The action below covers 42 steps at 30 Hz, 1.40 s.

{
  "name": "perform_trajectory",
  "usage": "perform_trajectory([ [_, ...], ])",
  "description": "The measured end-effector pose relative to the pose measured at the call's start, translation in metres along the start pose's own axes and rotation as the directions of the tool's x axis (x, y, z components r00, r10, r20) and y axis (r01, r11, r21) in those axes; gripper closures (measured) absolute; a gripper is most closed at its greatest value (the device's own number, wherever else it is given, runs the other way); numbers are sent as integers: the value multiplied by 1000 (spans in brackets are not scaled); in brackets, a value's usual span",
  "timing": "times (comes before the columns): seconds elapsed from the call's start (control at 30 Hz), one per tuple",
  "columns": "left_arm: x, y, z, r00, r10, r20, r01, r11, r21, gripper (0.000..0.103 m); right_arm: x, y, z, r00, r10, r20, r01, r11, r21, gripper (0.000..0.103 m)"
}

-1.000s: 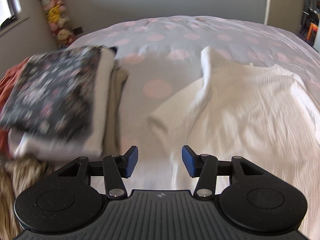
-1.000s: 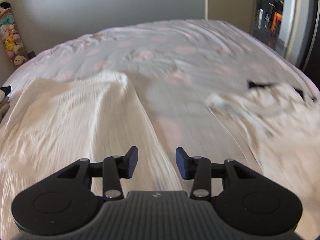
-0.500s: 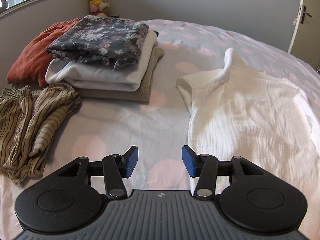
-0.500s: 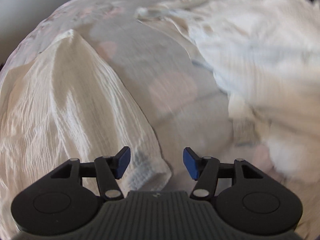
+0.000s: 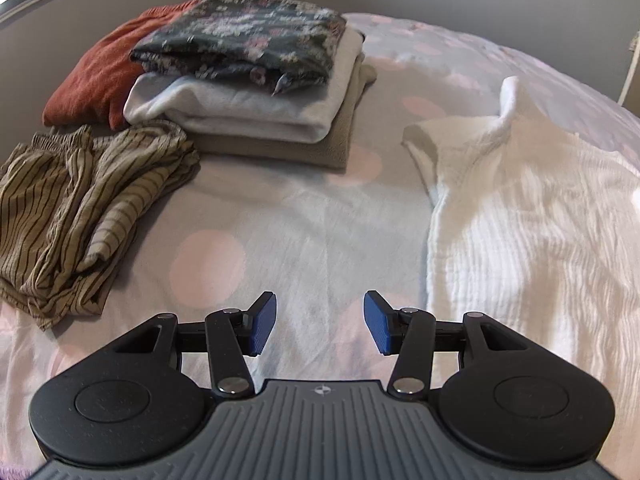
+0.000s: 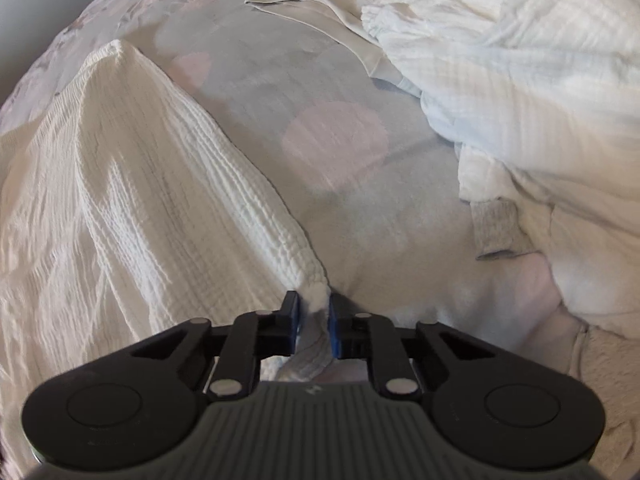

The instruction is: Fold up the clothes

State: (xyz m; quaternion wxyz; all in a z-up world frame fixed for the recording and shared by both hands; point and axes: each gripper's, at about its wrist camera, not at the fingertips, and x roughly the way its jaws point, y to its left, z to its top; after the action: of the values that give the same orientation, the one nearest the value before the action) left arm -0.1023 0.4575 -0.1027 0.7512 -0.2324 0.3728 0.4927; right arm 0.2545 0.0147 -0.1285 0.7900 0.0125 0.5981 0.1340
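Both grippers look alike: blue ribbed fingers (image 5: 263,323) on black linkage arms with silver screws, round black discs, grey ridged body.

Folded stack (image 5: 256,80) lies left of spread garment (image 5: 532,216); striped piece (image 5: 80,216) perhaps loose, further left

White crinkle-textured garment (image 5: 528,216) on a pale blue-grey bedspread (image 5: 304,216) with big pink dots. Far left, a stack: dark floral fabric (image 5: 244,40), white fleece (image 5: 240,104), beige knit (image 5: 320,148). Rust-orange cloth (image 5: 100,68) behind, tan black-striped garment (image 5: 76,208) nearer. Hand-held gripper pads (image 5: 262,326) blue.
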Motion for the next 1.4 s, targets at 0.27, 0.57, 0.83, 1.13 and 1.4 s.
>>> perform_trajectory([
  [0.27,8,0,0,998,-38,-48,38,999,-11,57,-48,16,42,981,-156,111,169,979,-117,90],
  [0.57,13,-3,0,995,-53,-79,52,999,-9,57,-86,-10,120,885,-378,273,408,911,-60,90],
  [0.83,22,-10,-2,992,-52,-113,54,998,15,57,-29,-23,155,828,-487,278,519,853,-55,90],
  [1.13,28,-12,-1,989,-61,-133,63,998,10,57,-6,-26,135,837,-466,287,510,854,-102,68],
  [1.4,16,-10,-2,992,-78,-103,78,997,-3,57,-43,11,75,919,-218,328,269,956,-119,54],
])
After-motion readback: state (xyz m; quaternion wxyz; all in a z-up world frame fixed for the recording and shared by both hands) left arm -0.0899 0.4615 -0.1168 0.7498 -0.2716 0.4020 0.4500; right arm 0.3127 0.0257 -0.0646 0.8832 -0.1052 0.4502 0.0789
